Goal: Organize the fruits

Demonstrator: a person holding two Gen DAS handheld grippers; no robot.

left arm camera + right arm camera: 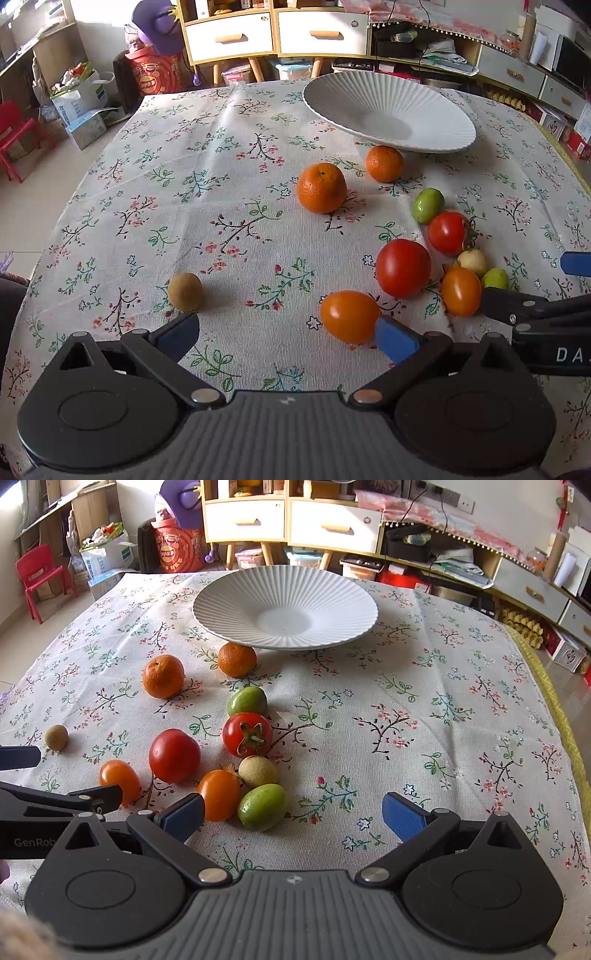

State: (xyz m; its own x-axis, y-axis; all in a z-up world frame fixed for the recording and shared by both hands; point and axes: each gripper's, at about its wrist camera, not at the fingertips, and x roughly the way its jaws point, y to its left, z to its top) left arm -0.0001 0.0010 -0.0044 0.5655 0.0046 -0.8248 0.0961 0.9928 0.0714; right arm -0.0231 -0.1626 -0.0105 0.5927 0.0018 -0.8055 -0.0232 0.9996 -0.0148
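A white ribbed plate sits empty at the far side of the flowered tablecloth. Before it lie two mandarins, two red tomatoes, two orange tomatoes, green fruits and a brown longan. My left gripper is open and empty, its right pad next to an orange tomato. My right gripper is open and empty, with the near green fruit between its fingers.
The table's right edge has a yellow trim. Beyond the table stand a white drawer cabinet, a red chair, boxes and cluttered shelves. The right half of the tablecloth holds no fruit.
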